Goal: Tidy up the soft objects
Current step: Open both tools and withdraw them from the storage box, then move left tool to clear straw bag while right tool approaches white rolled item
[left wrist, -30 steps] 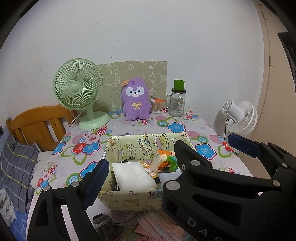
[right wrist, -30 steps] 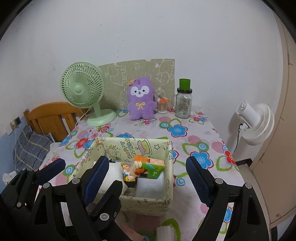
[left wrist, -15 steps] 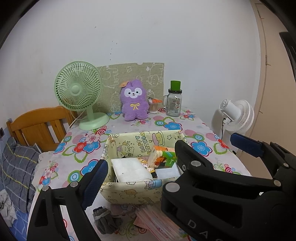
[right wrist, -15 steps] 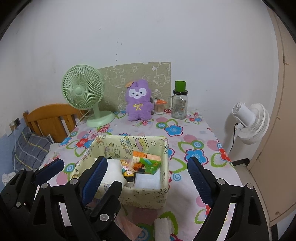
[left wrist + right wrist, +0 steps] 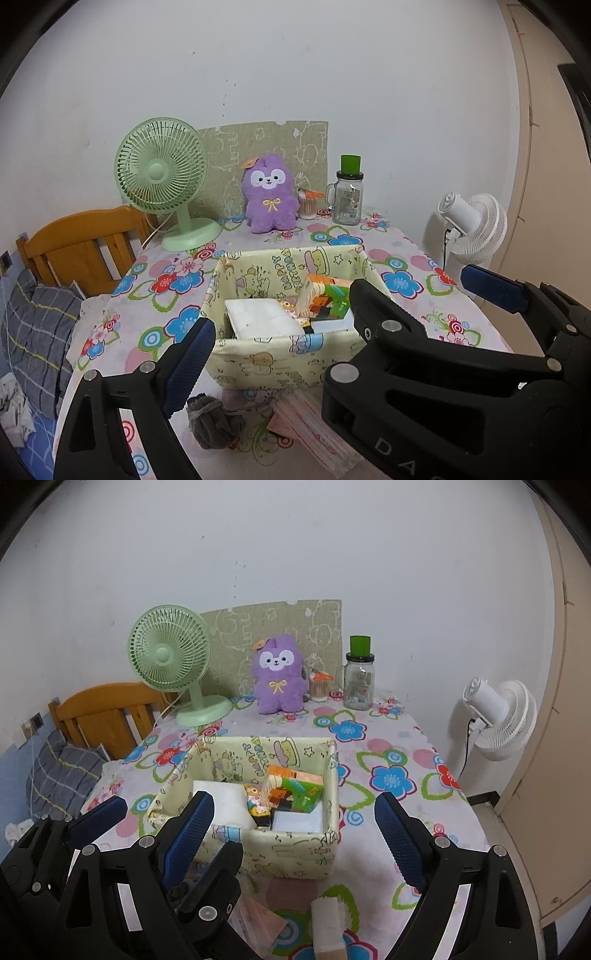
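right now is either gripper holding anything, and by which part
Nothing is held. The left gripper and right gripper both stand open and empty above the yellow cartoon-print fabric box.

Soft, even indoor light, faint shadows, sharp focus, strong fisheye bending and dark corner vignetting.

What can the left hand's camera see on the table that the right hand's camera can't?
Only the left wrist view shows the dark grey sock lying in front of the box. Only the right wrist view shows a white roll near the table's front edge. Both show the yellow fabric box, purple plush and green fan.
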A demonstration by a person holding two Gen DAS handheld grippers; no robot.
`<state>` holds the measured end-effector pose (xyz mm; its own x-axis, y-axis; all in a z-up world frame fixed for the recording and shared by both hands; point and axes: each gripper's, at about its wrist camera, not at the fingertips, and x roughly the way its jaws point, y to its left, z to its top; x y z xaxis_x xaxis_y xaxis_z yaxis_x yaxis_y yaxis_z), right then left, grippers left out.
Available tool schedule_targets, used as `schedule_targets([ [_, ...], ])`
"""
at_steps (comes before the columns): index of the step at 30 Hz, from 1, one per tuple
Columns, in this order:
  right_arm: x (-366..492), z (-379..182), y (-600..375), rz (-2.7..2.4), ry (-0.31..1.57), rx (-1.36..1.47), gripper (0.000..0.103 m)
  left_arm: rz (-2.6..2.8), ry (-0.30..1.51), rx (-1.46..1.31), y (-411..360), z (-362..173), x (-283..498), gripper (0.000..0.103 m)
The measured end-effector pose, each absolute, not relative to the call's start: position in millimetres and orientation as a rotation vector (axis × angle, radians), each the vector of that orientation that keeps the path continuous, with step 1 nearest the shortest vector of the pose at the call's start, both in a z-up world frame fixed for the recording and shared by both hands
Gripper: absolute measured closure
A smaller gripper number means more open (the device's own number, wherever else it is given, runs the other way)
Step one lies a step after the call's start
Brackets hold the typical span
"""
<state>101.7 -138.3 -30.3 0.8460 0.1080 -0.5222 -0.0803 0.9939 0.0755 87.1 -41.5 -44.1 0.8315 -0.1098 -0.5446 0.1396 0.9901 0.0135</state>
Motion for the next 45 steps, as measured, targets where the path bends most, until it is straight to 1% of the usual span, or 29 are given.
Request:
schedule_targets([
  [10, 96, -55, -135, 0.106, 0.589, 0.053, 0.012, -0.123, 0.611, 0.051, -39, -69, 81, 0.009],
  [23, 89, -76, -131, 0.112, 0.607, 0.046, 0.012, -0.123, 0.629, 0.047, -38, -86, 73, 0.009],
  [30, 85, -86, -134, 0.098, 0.616, 0.055, 0.012, -0.128, 0.641, 0.051, -40, -97, 71, 0.007],
  [45, 81, -113, -139, 0.136, 0.621, 0.036, 0.012, -0.129, 0.654, 0.009, -42, -122, 68, 0.005],
])
